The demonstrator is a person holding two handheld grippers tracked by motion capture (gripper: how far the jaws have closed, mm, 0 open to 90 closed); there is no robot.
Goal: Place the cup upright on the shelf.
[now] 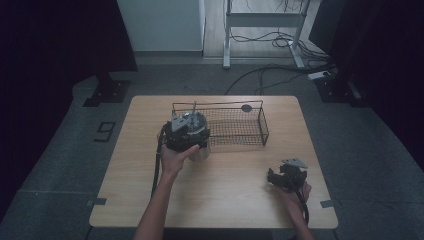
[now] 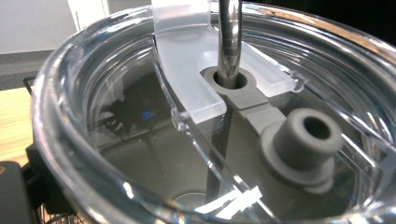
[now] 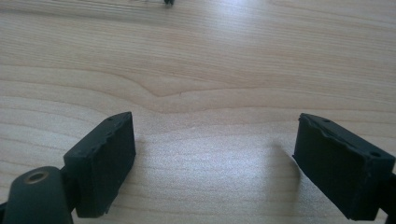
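Near the table's front right corner, the right hand rests low, its right gripper showing jaws spread apart with bare wood between them. Further in, the left forearm reaches forward to the left gripper, which clasps a clear-lidded tumbler with a metal straw, touching the wire basket's left end toward the back edge. Beyond lie grey floor and cables.
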